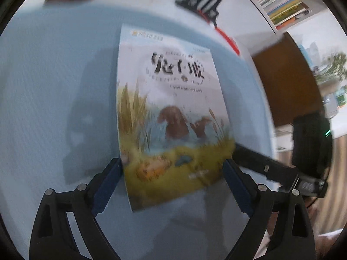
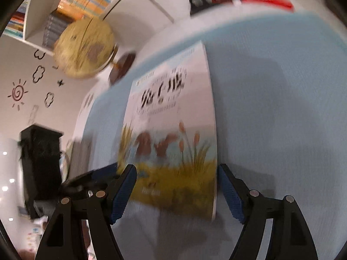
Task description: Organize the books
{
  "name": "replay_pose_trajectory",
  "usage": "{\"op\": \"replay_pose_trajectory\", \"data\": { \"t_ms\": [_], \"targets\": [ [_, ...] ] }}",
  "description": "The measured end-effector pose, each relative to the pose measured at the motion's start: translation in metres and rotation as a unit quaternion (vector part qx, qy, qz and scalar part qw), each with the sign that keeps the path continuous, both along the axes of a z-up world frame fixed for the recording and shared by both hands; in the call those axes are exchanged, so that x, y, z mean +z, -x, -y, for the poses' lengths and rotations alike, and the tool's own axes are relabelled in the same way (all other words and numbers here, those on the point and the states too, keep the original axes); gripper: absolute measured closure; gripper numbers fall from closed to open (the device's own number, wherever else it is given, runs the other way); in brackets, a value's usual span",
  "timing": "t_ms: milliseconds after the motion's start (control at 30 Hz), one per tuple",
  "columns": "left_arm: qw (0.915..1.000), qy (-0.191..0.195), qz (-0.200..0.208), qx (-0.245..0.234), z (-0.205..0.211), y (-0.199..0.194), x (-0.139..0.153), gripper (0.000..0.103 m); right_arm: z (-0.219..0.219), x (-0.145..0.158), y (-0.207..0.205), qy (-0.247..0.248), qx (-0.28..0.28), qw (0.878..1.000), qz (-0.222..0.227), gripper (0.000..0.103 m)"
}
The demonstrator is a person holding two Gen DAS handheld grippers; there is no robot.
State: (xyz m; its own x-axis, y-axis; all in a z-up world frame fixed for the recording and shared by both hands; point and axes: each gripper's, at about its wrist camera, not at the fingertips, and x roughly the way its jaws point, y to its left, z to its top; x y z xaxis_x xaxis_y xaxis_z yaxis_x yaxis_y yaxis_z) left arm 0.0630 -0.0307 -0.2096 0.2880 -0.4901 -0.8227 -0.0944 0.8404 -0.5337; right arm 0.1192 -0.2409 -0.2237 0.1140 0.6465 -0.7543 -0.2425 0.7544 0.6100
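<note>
Book (image 1: 171,112): we see one picture book lying flat, cover up, on the pale blue mat (image 1: 54,91) that covers the table; its cover shows reeds and brown animals under a black title.
Left of the book: bare blue mat only, with soft shadows on it; nothing there blocks us.
Left gripper (image 1: 173,169): our jaws stand wide and hold nothing. The book's near end lies between the blue pads (image 1: 108,186), and we see no pad pressing on it.
Long axis: from the left wrist view the book runs away from us, along the line our left gripper points, so the jaws straddle its short width near the bottom edge.
Right gripper (image 2: 176,186): also apart and empty, a little less wide than the left by our reading; in its own view the same near end of the book (image 2: 171,134) sits between its pads, the right pad just beside the book's right edge.
Nearer hand: we cannot rank them; both sit at the book's near end, and the right gripper's finger (image 1: 266,166) shows just right of the book in the left view.
Right of the book: more bare mat, then the table edge.
Far side: a globe (image 2: 84,49) and shelves of books (image 1: 284,2) stand well beyond, the likely destination in our judgement.
Blur: both views are smeared, so fine contact is uncertain.
</note>
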Motion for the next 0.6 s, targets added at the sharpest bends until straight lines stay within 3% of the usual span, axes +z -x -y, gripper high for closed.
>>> {"op": "replay_pose_trajectory", "data": {
  "t_ms": [67, 167, 267, 400, 600],
  "targets": [
    [0.9999, -0.007, -0.007, 0.001, -0.002, 0.019, 0.0, 0.017, 0.013, -0.001, 0.031, -0.002, 0.014, 1.0, -0.023, 0.028],
    [0.9998, -0.002, -0.021, 0.009, -0.011, 0.008, -0.002, 0.029, 0.023, -0.002, 0.044, 0.007, 0.024, 0.999, -0.036, 0.031],
    [0.9989, 0.024, -0.035, 0.022, -0.021, -0.008, -0.006, 0.033, 0.022, -0.007, 0.026, -0.015, 0.015, 0.999, -0.048, 0.031],
    [0.9995, 0.012, -0.025, 0.016, -0.024, -0.022, -0.005, 0.043, 0.01, -0.008, 0.001, -0.023, 0.03, 0.999, -0.036, 0.031],
    [0.9983, 0.034, -0.029, 0.037, -0.037, -0.045, -0.01, 0.054, 0.001, -0.013, -0.036, -0.061, 0.04, 0.996, -0.044, 0.032]
  ]
}}
